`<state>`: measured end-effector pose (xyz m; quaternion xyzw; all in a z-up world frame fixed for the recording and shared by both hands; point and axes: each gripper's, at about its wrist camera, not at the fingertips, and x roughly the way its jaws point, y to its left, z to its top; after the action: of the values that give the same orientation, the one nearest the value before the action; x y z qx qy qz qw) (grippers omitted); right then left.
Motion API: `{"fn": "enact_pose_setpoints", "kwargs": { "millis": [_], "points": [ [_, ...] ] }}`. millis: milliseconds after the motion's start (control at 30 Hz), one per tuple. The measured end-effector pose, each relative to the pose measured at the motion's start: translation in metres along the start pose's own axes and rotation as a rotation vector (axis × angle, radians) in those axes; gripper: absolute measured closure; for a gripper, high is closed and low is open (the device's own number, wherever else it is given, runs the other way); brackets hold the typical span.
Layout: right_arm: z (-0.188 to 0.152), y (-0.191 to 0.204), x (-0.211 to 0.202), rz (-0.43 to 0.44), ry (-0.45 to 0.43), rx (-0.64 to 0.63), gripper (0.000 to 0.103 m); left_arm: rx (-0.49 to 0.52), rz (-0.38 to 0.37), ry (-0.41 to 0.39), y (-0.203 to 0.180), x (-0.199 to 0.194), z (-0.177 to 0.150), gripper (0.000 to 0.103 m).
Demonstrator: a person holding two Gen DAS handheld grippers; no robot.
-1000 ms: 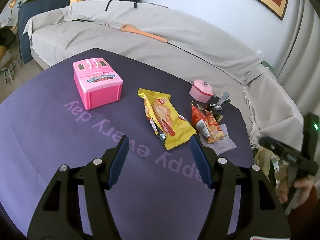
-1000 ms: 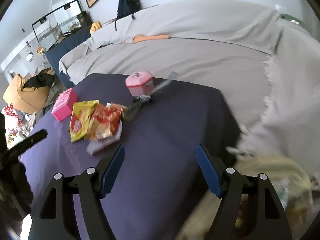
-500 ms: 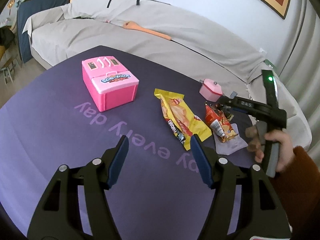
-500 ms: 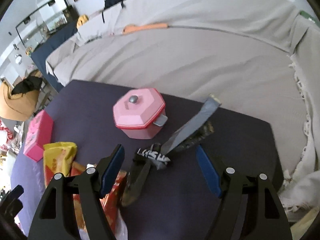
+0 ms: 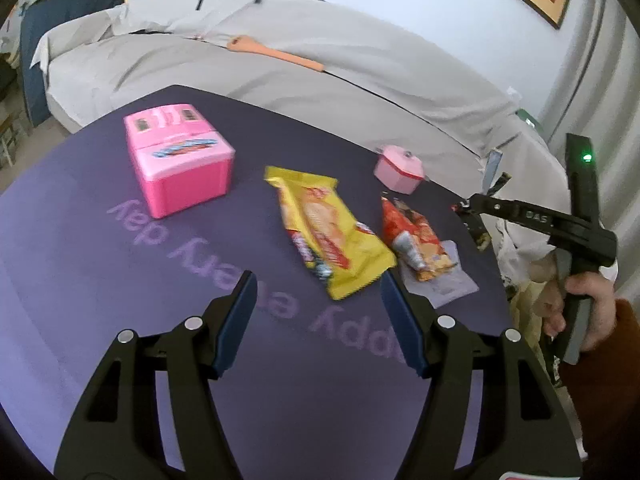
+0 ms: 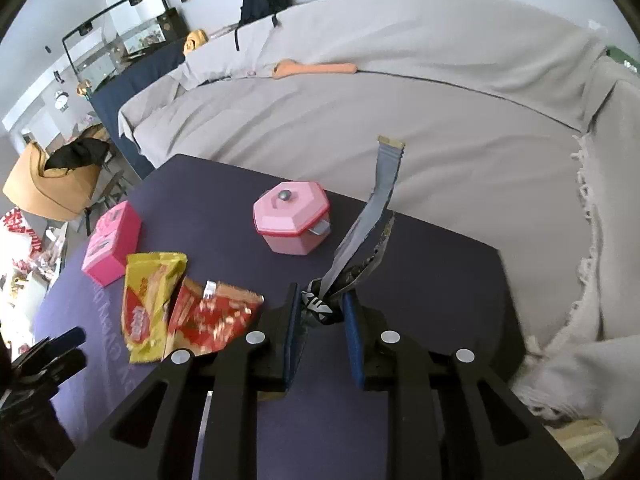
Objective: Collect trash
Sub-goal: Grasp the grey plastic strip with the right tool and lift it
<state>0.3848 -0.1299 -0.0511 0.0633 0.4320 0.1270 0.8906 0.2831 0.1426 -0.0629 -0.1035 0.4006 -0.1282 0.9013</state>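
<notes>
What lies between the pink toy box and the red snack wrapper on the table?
The yellow snack wrapper lies between the pink toy box and the red snack wrapper, nearly touching the red one. The left wrist view shows it best.

The tabletop [image 5: 100,280] is dark purple with pale lilac lettering. On it lie a yellow wrapper [image 5: 328,236] printed in red and orange, a red-orange wrapper [image 5: 414,234], a hot-pink toy box [image 5: 180,168] and a pale pink pot [image 6: 294,218]. The dark wrapper [image 6: 360,240] has a silvery-grey strip; its print is perhaps white lettering. The fingers [image 6: 354,344] are blue.
</notes>
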Motion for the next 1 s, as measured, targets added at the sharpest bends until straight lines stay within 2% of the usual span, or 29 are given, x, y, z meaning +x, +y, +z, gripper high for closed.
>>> {"fn": "enact_pose_setpoints", "kwargs": {
  "millis": [333,500,733,800,833,900,967,1000],
  "points": [
    [-0.036,-0.038,-0.053,-0.029,-0.05,0.001,0.082,0.08,-0.038,0.007,-0.056,0.014,0.003,0.042],
    [-0.05,-0.059,-0.065,-0.031,-0.068,0.034,0.082,0.101,-0.068,-0.007,-0.074,0.029,0.01,0.042],
    [-0.07,-0.074,-0.077,-0.002,-0.074,0.068,0.082,0.029,0.0,0.049,-0.079,0.071,0.025,0.045],
    [-0.075,-0.075,-0.078,-0.002,-0.075,0.063,0.082,0.047,0.045,0.065,-0.085,0.084,0.026,0.052],
    [-0.077,-0.075,-0.078,-0.001,-0.074,0.06,0.082,0.05,0.051,0.07,-0.086,0.088,0.026,0.053],
    [-0.081,-0.075,-0.078,0.009,-0.072,0.062,0.082,0.048,0.055,0.088,-0.088,0.095,0.025,0.061],
    [-0.084,-0.076,-0.077,0.024,-0.066,0.07,0.082,0.04,0.061,0.098,-0.087,0.096,0.023,0.087],
    [-0.085,-0.076,-0.076,0.027,-0.064,0.073,0.082,0.037,0.055,0.095,-0.086,0.093,0.021,0.089]
  ]
}}
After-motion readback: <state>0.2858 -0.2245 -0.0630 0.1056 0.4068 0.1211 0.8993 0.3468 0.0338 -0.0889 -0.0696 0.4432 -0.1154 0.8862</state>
